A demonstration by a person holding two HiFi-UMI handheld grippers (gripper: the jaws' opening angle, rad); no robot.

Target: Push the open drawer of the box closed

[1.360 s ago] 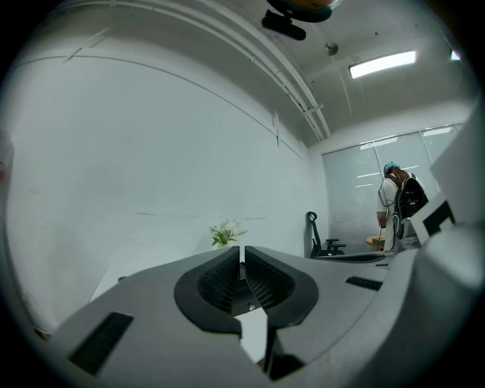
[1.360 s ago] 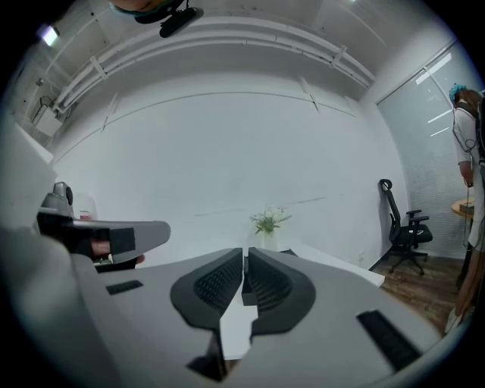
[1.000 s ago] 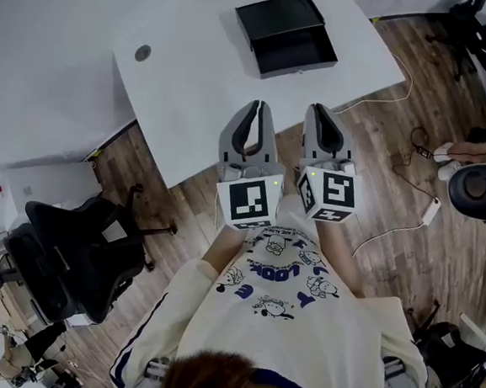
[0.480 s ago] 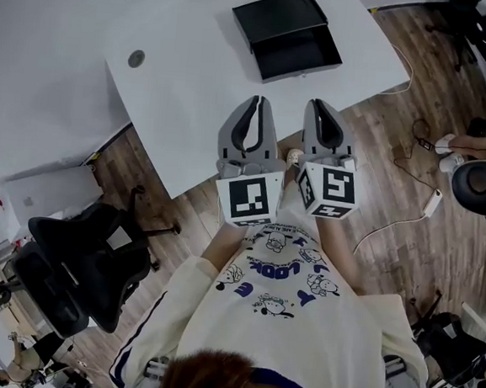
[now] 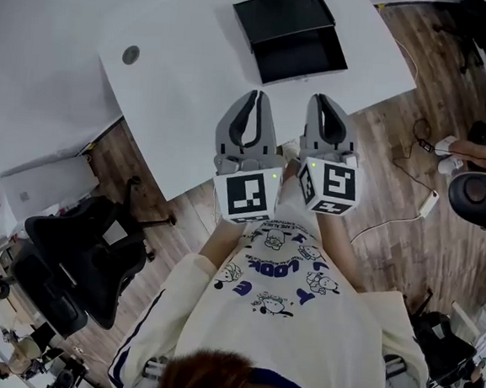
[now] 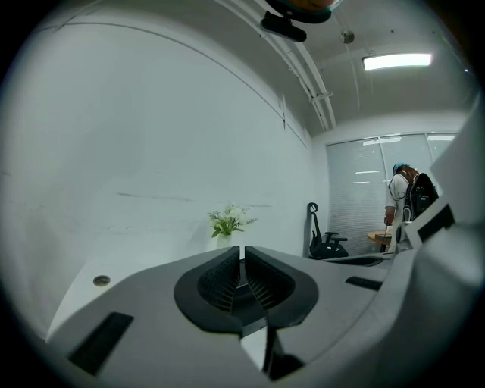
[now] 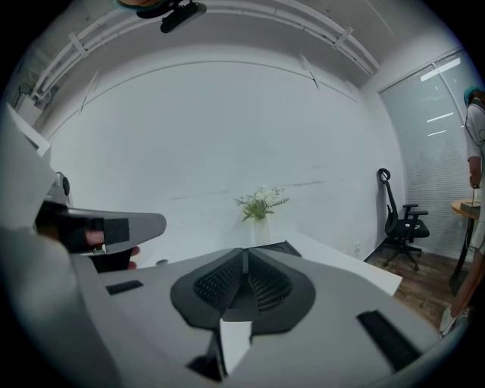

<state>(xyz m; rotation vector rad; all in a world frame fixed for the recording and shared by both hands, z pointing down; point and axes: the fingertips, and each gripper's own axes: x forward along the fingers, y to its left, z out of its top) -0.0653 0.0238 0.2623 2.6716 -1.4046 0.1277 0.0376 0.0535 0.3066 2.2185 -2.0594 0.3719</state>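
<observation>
Black box [image 5: 282, 15] sits at the far end of the white surface [image 5: 183, 108], with its drawer [image 5: 301, 57] drawn out on the side facing the person. Left gripper [image 5: 253, 97] and right gripper [image 5: 323, 101] are held side by side over the near edge of the surface, well apart from the drawer and touching nothing. Each gripper has its jaws brought together, with nothing between them. A small vase of flowers [image 7: 260, 204] stands by the far wall.

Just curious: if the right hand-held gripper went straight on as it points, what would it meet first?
Probably the open drawer across the white table; depth is hard to judge.
</observation>
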